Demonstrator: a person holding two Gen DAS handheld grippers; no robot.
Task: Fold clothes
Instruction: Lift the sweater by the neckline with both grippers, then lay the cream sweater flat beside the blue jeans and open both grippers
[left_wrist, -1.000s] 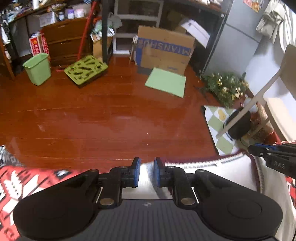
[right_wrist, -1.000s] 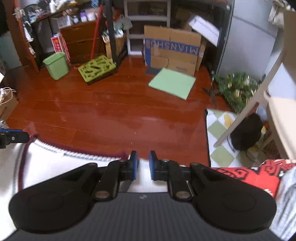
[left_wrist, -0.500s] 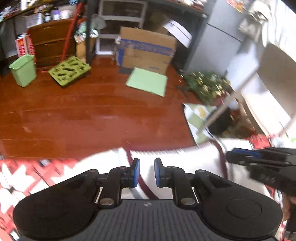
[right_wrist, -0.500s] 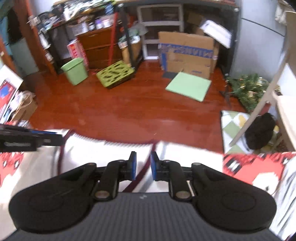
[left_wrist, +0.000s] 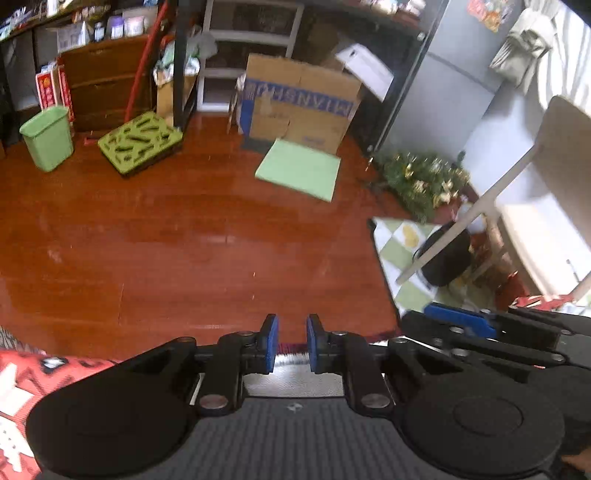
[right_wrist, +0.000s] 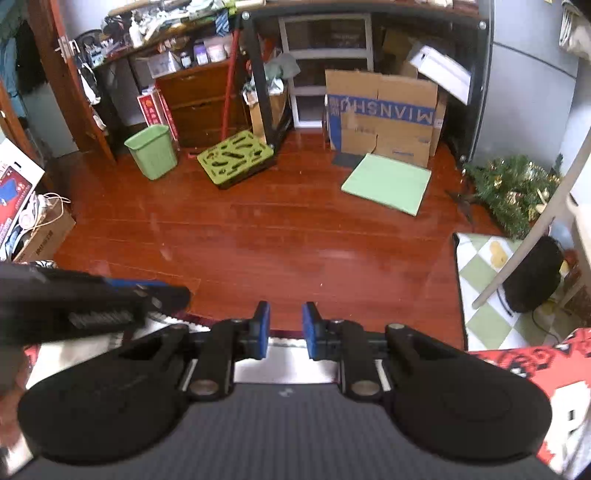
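Observation:
A white knit garment (left_wrist: 291, 380) with a dark red ribbed edge lies on a red-and-white patterned cloth (left_wrist: 22, 373), mostly hidden under both grippers. My left gripper (left_wrist: 291, 341) is shut on the garment's edge, which shows between its blue pads. My right gripper (right_wrist: 284, 328) has its jaws opening; the garment (right_wrist: 284, 365) runs flat across the gap and the pads do not press it. The two grippers are close side by side: the right gripper (left_wrist: 424, 317) juts in from the right, the left gripper (right_wrist: 173, 293) from the left.
A polished wooden floor (right_wrist: 295, 240) stretches ahead. On it stand a green bin (right_wrist: 151, 151), a green crate (right_wrist: 236, 155), a cardboard box (right_wrist: 384, 118) and a green mat (right_wrist: 388, 182). A small decorated tree (right_wrist: 513, 192), a checkered mat (right_wrist: 480, 280) and a black bag (right_wrist: 532, 273) are at the right.
The two grippers have come together, each now looming large in the other's view. Much less white garment shows ahead of the fingers. The right jaws stand wider apart.

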